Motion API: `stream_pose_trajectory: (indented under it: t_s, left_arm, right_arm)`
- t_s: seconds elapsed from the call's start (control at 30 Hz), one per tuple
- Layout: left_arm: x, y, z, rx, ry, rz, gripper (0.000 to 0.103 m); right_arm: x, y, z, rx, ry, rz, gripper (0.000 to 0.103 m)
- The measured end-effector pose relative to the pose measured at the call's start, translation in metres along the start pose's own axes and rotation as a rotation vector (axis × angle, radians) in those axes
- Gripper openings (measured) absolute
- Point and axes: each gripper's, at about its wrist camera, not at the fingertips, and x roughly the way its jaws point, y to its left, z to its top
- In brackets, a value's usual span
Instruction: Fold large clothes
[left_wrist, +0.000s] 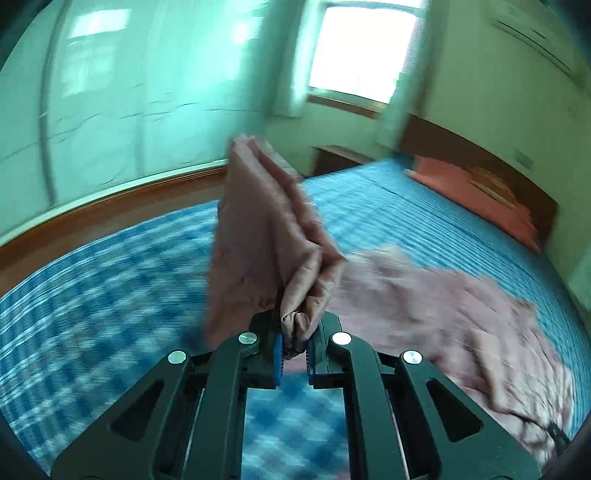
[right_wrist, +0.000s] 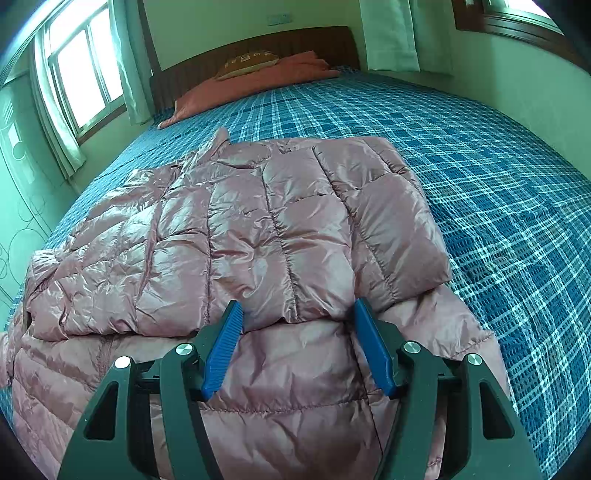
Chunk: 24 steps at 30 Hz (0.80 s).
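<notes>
A pink quilted puffer jacket (right_wrist: 258, 229) lies on the bed, with one side folded over its body. My right gripper (right_wrist: 297, 314) is open, its blue pads on either side of the folded part's near edge, just above the jacket. My left gripper (left_wrist: 295, 345) is shut on a bunched part of the same jacket (left_wrist: 266, 236) and holds it lifted above the bed. The rest of the jacket trails to the right in the left wrist view (left_wrist: 461, 314). That view is motion-blurred.
The bed has a blue plaid cover (right_wrist: 480, 166). An orange blanket (right_wrist: 258, 81) and a brown pillow (right_wrist: 251, 61) lie at the wooden headboard (right_wrist: 258, 40). Windows with curtains (right_wrist: 85, 74) are to the left. A wardrobe (left_wrist: 129, 92) stands beyond the bed's edge.
</notes>
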Motion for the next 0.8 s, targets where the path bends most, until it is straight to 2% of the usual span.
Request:
stream_pose_trajectory:
  t_s: [0.13, 0.3, 0.33, 0.47, 0.6, 0.7, 0.73, 0.77, 0.8]
  left_arm:
    - [-0.002, -0.067, -0.010, 0.138, 0.009, -0.098, 0.008]
    - [0.011, -0.161, -0.036, 0.290, 0.047, -0.186, 0.008]
    - [0.013, -0.170, -0.038, 0.308, 0.054, -0.198, 0.008]
    - [0.015, -0.239, -0.071, 0.408, 0.077, -0.248, 0.008]
    - [0.018, -0.289, -0.109, 0.491, 0.112, -0.276, 0.008]
    - [0.021, -0.308, -0.132, 0.529, 0.152, -0.293, 0.009]
    - [0.022, -0.314, -0.138, 0.543, 0.170, -0.302, 0.010]
    - [0.022, -0.318, -0.141, 0.553, 0.177, -0.302, 0.017]
    - [0.020, -0.320, -0.144, 0.560, 0.181, -0.309, 0.032]
  right_arm:
    - [-0.001, -0.005, 0.001, 0.017, -0.001, 0.016, 0.062]
    - [0.000, -0.009, 0.001, 0.027, -0.001, 0.029, 0.062]
    - [0.000, -0.011, 0.002, 0.029, 0.000, 0.031, 0.062]
    - [0.000, -0.014, 0.002, 0.042, -0.002, 0.048, 0.062]
    - [0.000, -0.015, 0.001, 0.054, -0.002, 0.060, 0.062]
    - [0.000, -0.015, 0.001, 0.054, -0.002, 0.060, 0.062]
    - [0.000, -0.015, 0.001, 0.054, -0.002, 0.060, 0.062]
    - [0.000, -0.015, 0.001, 0.053, -0.001, 0.059, 0.062]
    - [0.000, -0.015, 0.001, 0.053, -0.001, 0.060, 0.062]
